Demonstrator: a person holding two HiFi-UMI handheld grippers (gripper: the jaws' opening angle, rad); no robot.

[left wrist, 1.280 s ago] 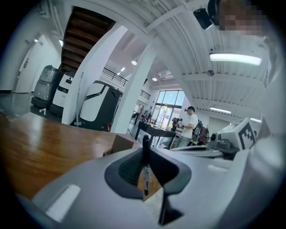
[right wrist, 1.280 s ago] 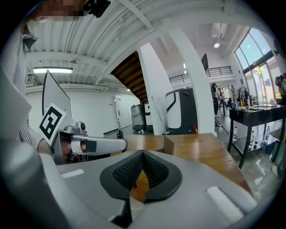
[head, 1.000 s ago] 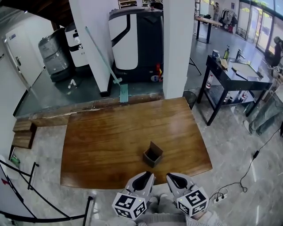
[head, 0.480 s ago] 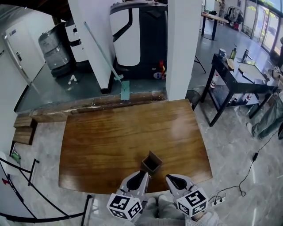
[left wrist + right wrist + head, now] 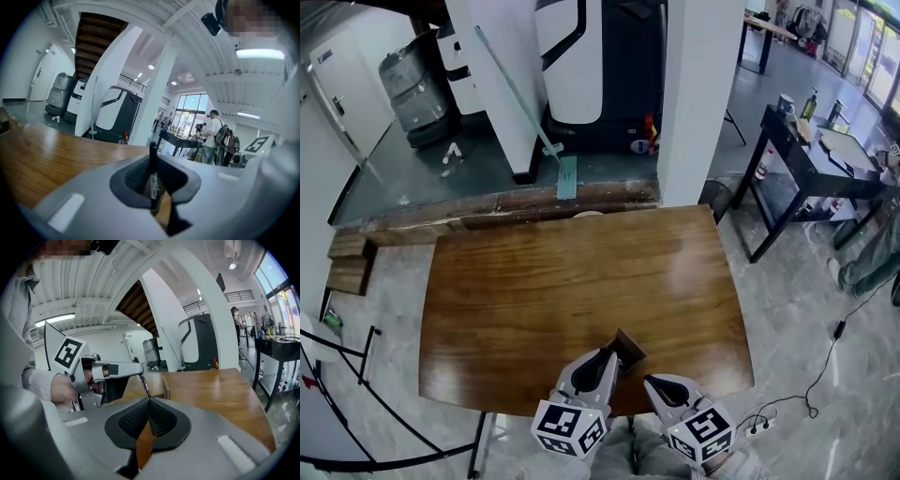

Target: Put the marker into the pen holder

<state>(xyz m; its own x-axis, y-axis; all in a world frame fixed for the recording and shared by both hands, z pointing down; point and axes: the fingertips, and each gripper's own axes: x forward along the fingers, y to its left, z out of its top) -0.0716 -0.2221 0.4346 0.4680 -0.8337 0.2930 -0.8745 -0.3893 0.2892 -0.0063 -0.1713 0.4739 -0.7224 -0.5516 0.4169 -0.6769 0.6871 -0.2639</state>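
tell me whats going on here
A person holds a gripper in each hand at the near edge of a wooden table. The left gripper is shut on a black marker, held roughly upright right at the brown pen holder; whether its tip is already inside cannot be told. The right gripper sits beside it, shut and empty.

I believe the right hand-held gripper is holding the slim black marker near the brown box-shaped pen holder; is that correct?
Not quite: the left hand-held gripper holds the slim black marker near the brown box-shaped pen holder, as the left gripper view shows. The right hand-held gripper is shut, empty.
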